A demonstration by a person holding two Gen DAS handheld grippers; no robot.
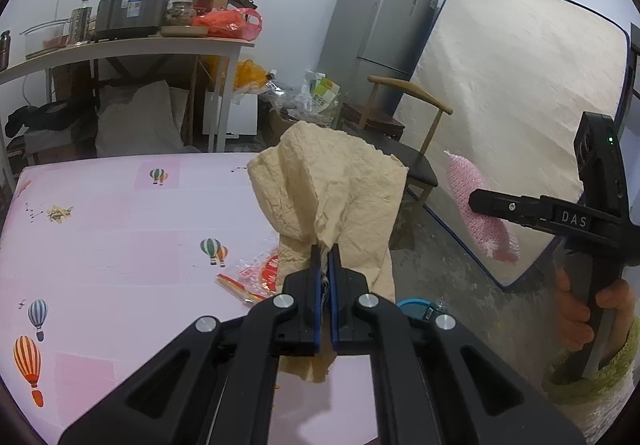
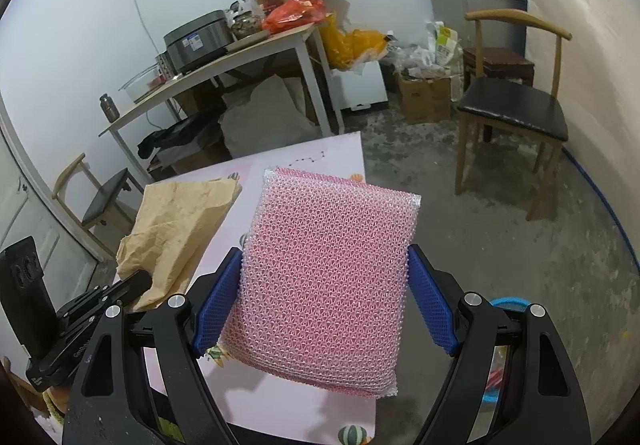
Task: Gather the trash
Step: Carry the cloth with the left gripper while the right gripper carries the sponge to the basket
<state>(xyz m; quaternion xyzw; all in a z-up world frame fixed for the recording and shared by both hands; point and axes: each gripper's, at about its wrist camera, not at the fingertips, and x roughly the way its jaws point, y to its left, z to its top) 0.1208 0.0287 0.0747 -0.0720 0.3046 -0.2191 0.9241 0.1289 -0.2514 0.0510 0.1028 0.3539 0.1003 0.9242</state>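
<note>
My left gripper [image 1: 326, 259] is shut on the lower edge of a crumpled beige paper bag [image 1: 332, 197], which stands up above the pink balloon-print table [image 1: 120, 245]. My right gripper [image 2: 325, 255] is shut on a pink bubble-wrap pouch [image 2: 328, 277], with its blue pads [image 2: 222, 305] pressing both side edges. The left wrist view shows that right gripper [image 1: 478, 205] off the table's right edge with the pouch [image 1: 484, 233] over the floor. The right wrist view shows the paper bag [image 2: 180, 229] and the left gripper [image 2: 136, 283] at lower left. A red wrapper [image 1: 260, 277] lies on the table.
A wooden chair [image 2: 516, 117] stands on the concrete floor to the right. Beyond it are a leaning mattress [image 1: 520, 105] and a fridge [image 1: 380, 25]. A cluttered side table [image 2: 208, 73], bags and a cardboard box [image 2: 424, 97] line the back wall. A blue round rim [image 1: 416, 307] shows below.
</note>
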